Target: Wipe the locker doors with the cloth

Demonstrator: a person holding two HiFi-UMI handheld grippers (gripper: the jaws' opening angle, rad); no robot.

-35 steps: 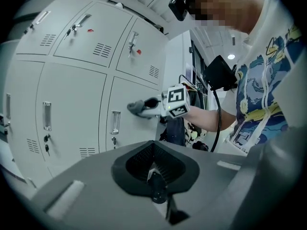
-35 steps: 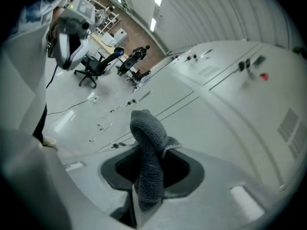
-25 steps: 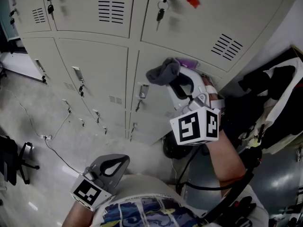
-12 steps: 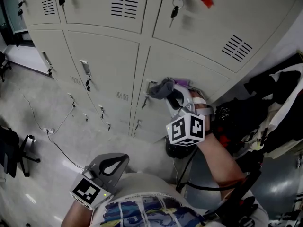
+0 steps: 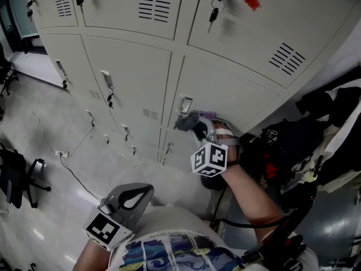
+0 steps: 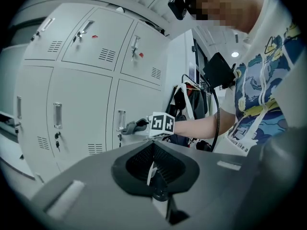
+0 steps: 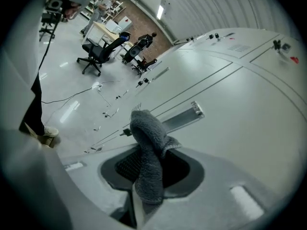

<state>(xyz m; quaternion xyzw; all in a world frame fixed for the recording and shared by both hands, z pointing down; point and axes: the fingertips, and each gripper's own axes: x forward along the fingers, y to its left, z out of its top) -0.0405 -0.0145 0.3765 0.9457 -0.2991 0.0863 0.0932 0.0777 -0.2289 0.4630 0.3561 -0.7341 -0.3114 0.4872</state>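
My right gripper (image 5: 194,123) is shut on a grey fleecy cloth (image 5: 189,119) and holds it against a pale grey locker door (image 5: 225,92), just under that door's metal handle (image 5: 185,104). In the right gripper view the cloth (image 7: 149,150) bunches up out of the shut jaws, with the handle (image 7: 181,117) right behind it. My left gripper (image 5: 134,196) hangs low by the person's waist, away from the lockers, jaws together and holding nothing. The left gripper view shows the right gripper's marker cube (image 6: 162,123) and the cloth (image 6: 129,127) at the door.
Lockers in rows fill the wall, some with keys (image 5: 213,14) hanging in their locks. A red tag (image 5: 252,1) sits on an upper door. Dark bags and clothing (image 5: 293,140) pile up at the right. A cable (image 5: 67,154) runs over the floor; an office chair (image 5: 17,176) stands left.
My right gripper has carried the cloth down the locker door, from well above the handle to just below it. The left gripper has stayed put.
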